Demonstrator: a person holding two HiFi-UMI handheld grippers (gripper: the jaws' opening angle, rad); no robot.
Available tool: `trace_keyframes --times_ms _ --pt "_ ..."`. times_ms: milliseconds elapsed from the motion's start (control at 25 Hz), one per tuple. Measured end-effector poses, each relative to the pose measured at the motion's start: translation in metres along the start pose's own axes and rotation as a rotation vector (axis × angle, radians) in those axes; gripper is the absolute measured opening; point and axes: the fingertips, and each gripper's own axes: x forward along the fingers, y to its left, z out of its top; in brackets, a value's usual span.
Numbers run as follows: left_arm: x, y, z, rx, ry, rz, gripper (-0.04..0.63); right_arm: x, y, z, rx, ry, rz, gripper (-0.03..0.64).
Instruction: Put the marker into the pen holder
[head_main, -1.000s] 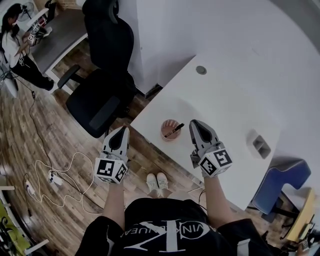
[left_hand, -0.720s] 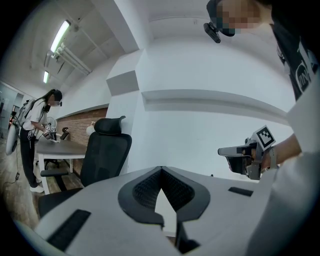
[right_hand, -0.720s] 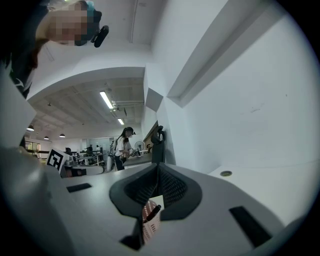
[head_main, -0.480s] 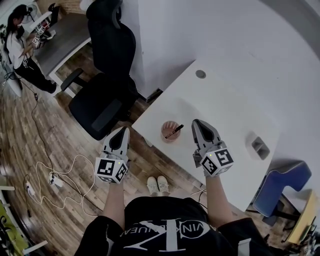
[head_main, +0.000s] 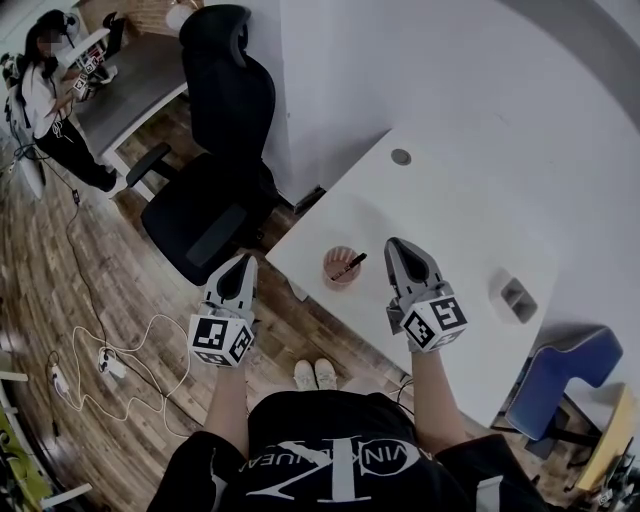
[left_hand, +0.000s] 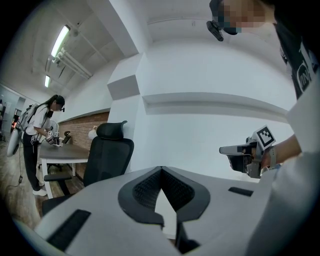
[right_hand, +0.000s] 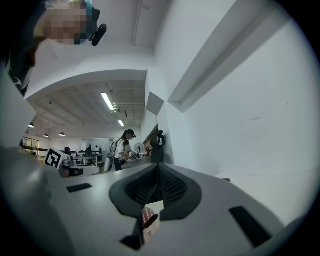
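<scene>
Shut tight on the right gripper (head_main: 398, 246), pad against pad, nothing pinched between. Likewise on the left gripper (head_main: 243, 263): closed and empty (only a pale sliver of wall showing below the meeting pads in its own view). Both held level, one either side of the pen holder (head_main: 340, 266).

Just left of the right jaws' tips: the pen holder, a small pinkish cup near the front corner of the white tabletop (head_main: 450, 200). Already inside it, the marker (head_main: 349, 264), dark and slanted, upper end leaning out over the rim toward the right gripper. Near those jaws yet clear of them, no contact. In the right gripper view, glimpsed low through the gap under the closed pads, holder and slanted marker together.

Farther from the pen holder, on its left: the left gripper, past the tabletop's edge and above the wooden floor (head_main: 130, 450).

By the look of it, placing done and release made, nothing left to carry. Next, most likely, just to draw both grippers back from the pen holder; mind the leaning end of the marker, likeliest to catch.

Beyond the pen holder, up and to its left, a black office chair (head_main: 215, 140); well to its right on the tabletop, a small grey box (head_main: 517, 295).
</scene>
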Motion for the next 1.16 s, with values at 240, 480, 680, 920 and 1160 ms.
trace_keyframes --times_ms 240,480,680,920,1160 --pt "-0.002 0.002 0.006 0.003 -0.011 0.012 0.014 -0.002 -0.002 0.003 0.001 -0.009 -0.006 0.028" --pt "0.0 0.005 0.013 0.008 -0.024 0.022 0.014 -0.001 -0.004 0.006 0.0 -0.016 -0.001 0.028" --pt "0.001 0.004 0.018 0.013 -0.03 0.023 0.014 -0.001 -0.004 0.01 0.001 -0.023 0.004 0.028" --pt "0.004 0.006 0.02 0.015 -0.03 0.025 0.014 0.0 -0.006 0.009 0.006 -0.02 -0.002 0.028" --pt "0.007 0.009 0.019 0.012 -0.028 0.024 0.014 0.003 -0.008 0.007 0.01 -0.016 -0.007 0.028"
